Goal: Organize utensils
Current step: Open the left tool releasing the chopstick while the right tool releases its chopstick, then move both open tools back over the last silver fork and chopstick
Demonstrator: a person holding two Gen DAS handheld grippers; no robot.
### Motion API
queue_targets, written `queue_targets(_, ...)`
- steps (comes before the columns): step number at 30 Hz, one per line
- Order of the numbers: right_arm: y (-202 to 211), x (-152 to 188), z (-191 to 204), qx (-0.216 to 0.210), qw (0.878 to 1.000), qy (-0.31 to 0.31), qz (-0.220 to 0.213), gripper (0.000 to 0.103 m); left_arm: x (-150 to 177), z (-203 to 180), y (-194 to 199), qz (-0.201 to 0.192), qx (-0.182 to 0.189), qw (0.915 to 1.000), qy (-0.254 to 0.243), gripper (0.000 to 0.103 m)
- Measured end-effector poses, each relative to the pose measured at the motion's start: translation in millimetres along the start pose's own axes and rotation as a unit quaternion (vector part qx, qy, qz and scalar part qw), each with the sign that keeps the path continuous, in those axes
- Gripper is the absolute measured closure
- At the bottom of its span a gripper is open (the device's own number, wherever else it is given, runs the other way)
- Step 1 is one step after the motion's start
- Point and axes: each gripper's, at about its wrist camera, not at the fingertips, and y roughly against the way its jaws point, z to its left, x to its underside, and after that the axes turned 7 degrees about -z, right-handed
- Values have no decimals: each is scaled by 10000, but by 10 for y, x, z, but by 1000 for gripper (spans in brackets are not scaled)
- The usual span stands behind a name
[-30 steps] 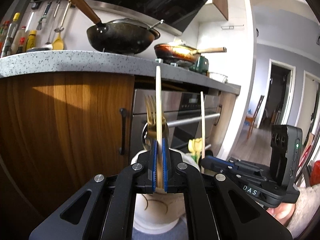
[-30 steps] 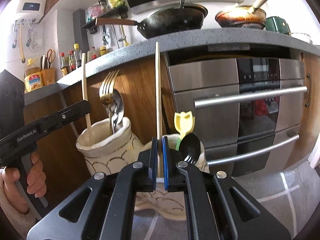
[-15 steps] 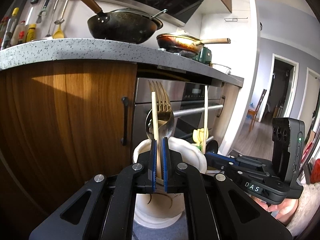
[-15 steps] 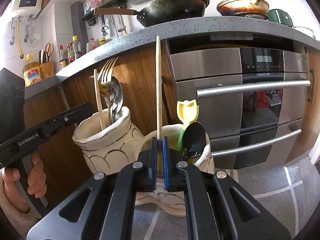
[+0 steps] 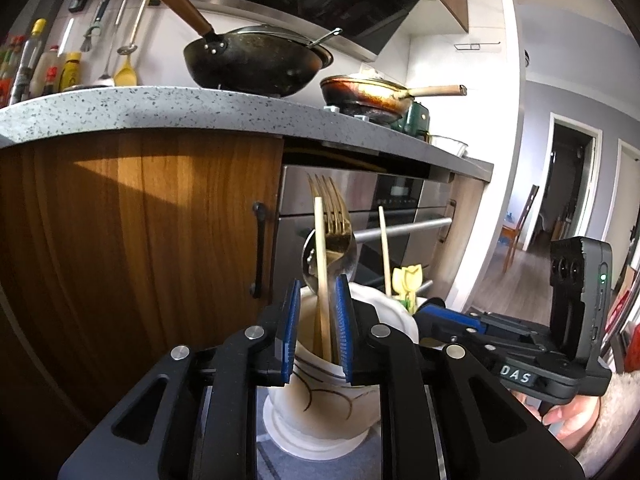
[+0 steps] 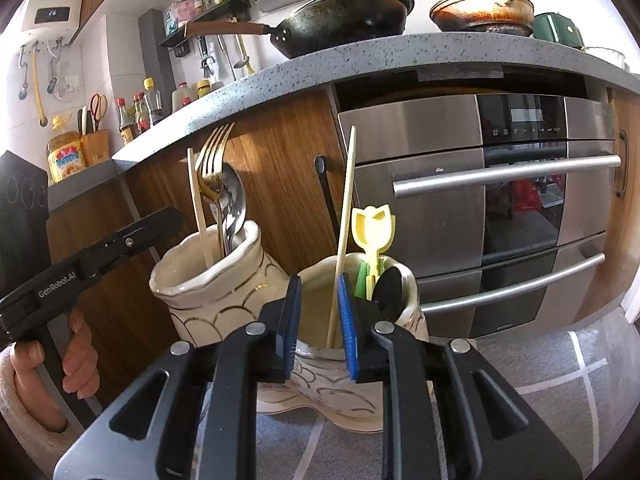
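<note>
Kitchen floor by the oven – both my grippers, left and right, parted, chopsticks resting in jars – I'd back straight out, no snagging.

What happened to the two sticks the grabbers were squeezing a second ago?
Both got let go. The left gripper opened and its chopstick now stands in the left holder with the fork. The right gripper opened too, leaving its chopstick leaning in the right holder. The holders stayed put.
</note>
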Motion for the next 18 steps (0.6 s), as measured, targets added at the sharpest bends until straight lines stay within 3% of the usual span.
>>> queue_targets(4,115,-126,14,47,10000,-9,-53,61,-59,1,28,21,-186,9998,-18,77)
queue_targets(6,241,-195,-1,117,9999,-53,-104,50,-84,-5,45,104,-284,9995,6,66)
queue_targets(7,294,-220,-18,136,9998,-90,-107,40,-100,-17,58,147,-340,9993,8,54)
queue_targets(8,364,-249,-45,184,9997,-132,-101,38,-110,-34,70,169,-369,9992,-3,47)
queue_targets(11,558,-311,-139,417,9989,-222,-6,30,-147,-141,117,320,-357,9988,-97,42)
queue_targets(12,612,-322,-171,479,9986,-238,25,25,-147,-169,129,345,-339,9988,-107,32)
queue_targets(14,739,-316,-235,693,9973,-206,129,21,-156,-275,187,379,-255,9988,-159,25)
queue_targets(18,977,-204,-391,1067,9936,-251,271,15,-133,-533,272,472,-131,9981,-378,21)
